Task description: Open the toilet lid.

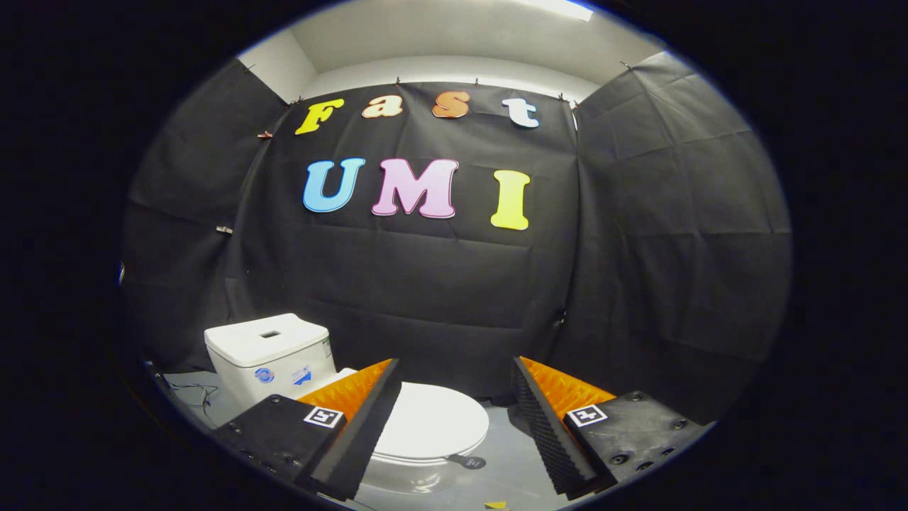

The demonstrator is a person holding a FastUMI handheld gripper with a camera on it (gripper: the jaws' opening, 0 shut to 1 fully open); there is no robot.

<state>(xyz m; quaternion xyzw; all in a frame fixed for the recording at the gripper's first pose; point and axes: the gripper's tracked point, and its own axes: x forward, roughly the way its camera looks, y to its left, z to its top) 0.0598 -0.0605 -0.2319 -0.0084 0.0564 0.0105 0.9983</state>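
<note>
Toilet lid (433,424) lies closed on the white toilet (415,468), which we see just ahead of our gripper (454,415), whose fingers (358,433) are spread wide, grasping nothing. We spot small stickers on the tank (268,351), too small to read. Grey floor (507,454) lies beneath; black cloth (425,284) walls the booth.
</note>
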